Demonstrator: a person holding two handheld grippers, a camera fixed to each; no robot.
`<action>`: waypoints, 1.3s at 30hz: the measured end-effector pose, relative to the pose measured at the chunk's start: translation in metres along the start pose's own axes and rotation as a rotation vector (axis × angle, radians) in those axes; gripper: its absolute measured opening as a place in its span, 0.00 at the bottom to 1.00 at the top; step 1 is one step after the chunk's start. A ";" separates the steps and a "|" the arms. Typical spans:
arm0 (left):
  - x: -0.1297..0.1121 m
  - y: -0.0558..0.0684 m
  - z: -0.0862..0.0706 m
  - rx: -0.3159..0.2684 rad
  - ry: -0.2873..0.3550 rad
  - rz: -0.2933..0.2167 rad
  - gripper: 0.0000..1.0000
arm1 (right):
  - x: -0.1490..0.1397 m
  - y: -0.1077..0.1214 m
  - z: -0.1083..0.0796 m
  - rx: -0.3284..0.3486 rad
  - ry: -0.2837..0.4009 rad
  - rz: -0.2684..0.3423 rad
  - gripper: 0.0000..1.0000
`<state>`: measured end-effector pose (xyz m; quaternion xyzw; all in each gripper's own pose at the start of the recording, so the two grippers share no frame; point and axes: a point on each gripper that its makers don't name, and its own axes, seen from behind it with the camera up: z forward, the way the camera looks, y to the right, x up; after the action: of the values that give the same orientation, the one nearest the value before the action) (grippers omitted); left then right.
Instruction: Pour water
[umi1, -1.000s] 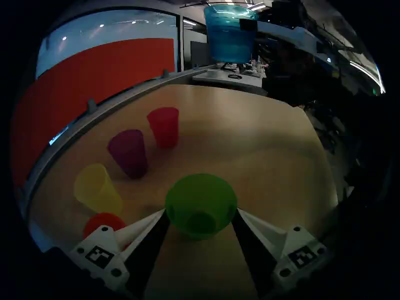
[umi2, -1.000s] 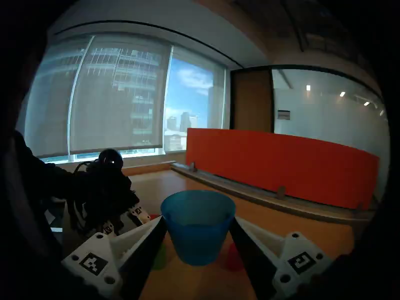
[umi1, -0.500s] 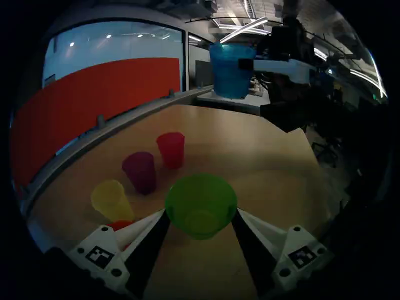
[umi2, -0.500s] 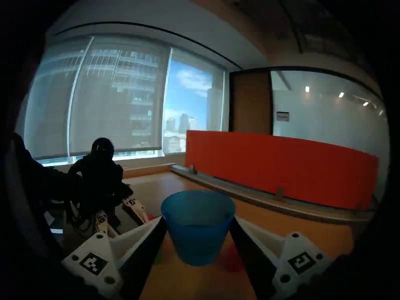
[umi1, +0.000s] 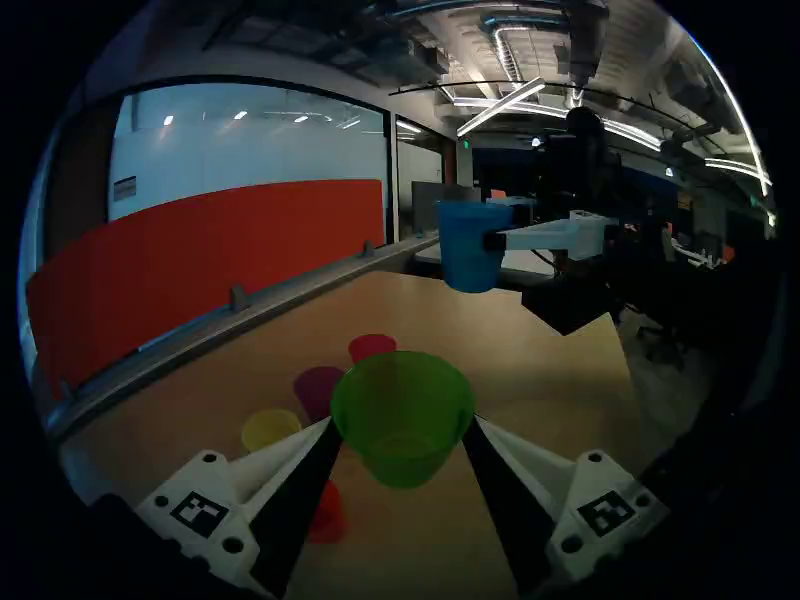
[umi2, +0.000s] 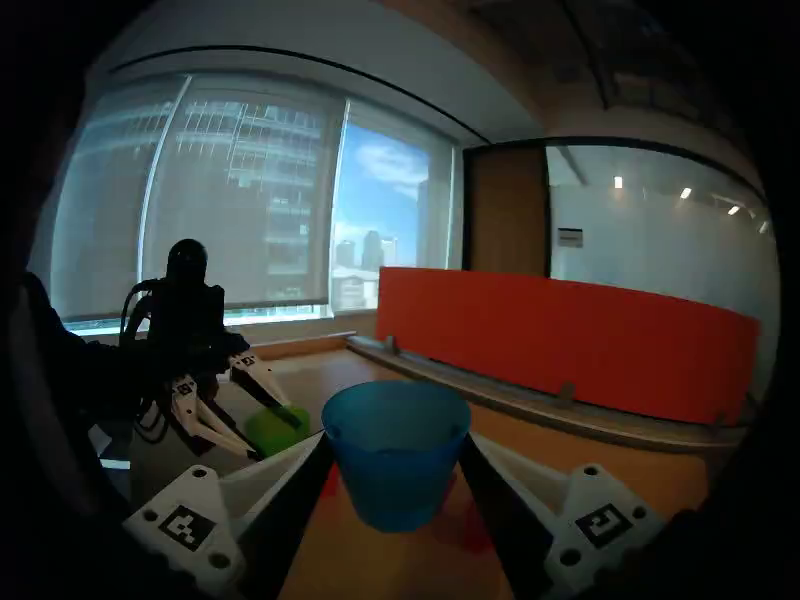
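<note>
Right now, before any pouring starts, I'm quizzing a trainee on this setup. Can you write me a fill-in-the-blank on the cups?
The left gripper holds the green cup; the blue cup sits between the ___ gripper's fingers.
Both held cups are ___, not tipped.
On the table, besides the yellow cup, stand ___ other cups.
Missing words: right; upright; three.

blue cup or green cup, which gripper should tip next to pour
Right: the right gripper holds the blue cup, seemingly with water, higher than the upright green cup in the left gripper.
</note>
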<state>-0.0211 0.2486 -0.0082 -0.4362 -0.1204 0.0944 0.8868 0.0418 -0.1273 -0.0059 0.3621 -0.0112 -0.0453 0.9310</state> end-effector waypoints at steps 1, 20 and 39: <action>0.002 -0.001 -0.003 0.004 0.007 -0.002 0.85 | 0.001 -0.001 0.000 0.001 0.000 -0.001 0.89; 0.018 -0.024 -0.032 0.055 0.112 -0.043 0.85 | 0.011 -0.019 0.019 0.035 -0.009 -0.014 0.89; 0.028 -0.028 -0.051 0.074 0.226 -0.076 0.84 | 0.040 -0.043 0.058 0.099 0.013 -0.105 0.89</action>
<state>0.0219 0.2015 -0.0123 -0.4063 -0.0327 0.0152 0.9130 0.0753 -0.2020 0.0074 0.4081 0.0114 -0.0910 0.9083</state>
